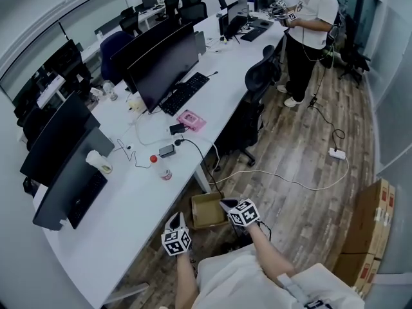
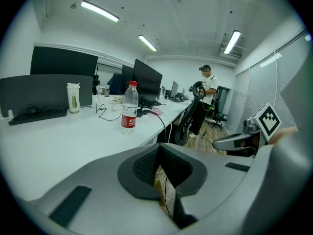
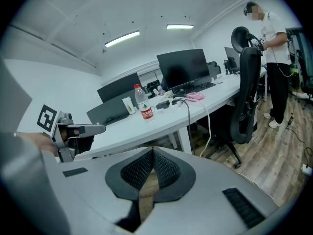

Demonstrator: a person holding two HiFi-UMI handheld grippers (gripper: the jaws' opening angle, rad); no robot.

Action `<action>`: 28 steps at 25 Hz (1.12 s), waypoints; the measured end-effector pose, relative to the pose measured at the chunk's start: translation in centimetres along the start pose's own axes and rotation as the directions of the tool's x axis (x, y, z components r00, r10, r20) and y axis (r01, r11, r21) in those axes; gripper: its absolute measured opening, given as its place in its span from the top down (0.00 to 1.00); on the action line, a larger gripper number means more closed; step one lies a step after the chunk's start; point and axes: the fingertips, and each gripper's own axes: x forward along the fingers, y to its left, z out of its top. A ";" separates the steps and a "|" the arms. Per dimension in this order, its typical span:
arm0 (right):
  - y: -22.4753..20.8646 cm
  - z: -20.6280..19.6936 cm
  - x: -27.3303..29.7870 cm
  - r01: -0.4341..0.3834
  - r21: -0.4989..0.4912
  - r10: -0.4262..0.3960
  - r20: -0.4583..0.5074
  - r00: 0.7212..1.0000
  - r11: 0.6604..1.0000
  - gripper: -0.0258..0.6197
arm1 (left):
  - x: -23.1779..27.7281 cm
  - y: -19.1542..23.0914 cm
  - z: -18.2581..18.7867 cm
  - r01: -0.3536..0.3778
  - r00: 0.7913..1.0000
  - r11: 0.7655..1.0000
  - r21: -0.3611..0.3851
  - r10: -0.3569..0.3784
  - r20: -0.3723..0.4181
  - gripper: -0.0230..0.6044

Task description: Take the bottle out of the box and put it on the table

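Cardboard box [image 1: 207,211] sits on the floor [image 1: 290,172] by the edge of the worktop [image 1: 122,217], flaps open. From the head view I see only bare cardboard inside (one corner is in shadow, so I won't swear to it). The bottle [image 1: 161,168], red cap and red label, stands upright on the worktop, in from the edge and well apart from the box. Upright and inboard is the sensible rest: it cannot roll and has margin from the drop.

Left gripper [image 2: 159,151]: jaws closed pad to pad, nothing between them. Right gripper [image 3: 152,153]: the same, pads together, empty. Both hang low in front of me, the left nearer the worktop, the right beside the box, both angled downward. Closed and empty fits a rig with nothing to carry.

Judgement: the bottle is out and set down, so the task reads as done. Nothing is left to grasp unless the box hides something.
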 end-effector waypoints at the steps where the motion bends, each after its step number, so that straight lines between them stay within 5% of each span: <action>1: 0.0 0.1 0.0 0.000 -0.001 0.000 0.002 1.000 1.000 0.90 | 0.1 0.0 0.1 0.001 1.000 1.000 0.001 -0.001 0.002 0.94; 28: 0.2 0.1 0.2 -0.017 -0.057 0.015 -0.023 1.000 0.998 0.90 | 1.2 -0.8 0.5 0.025 1.000 1.000 0.012 -0.025 -0.003 0.94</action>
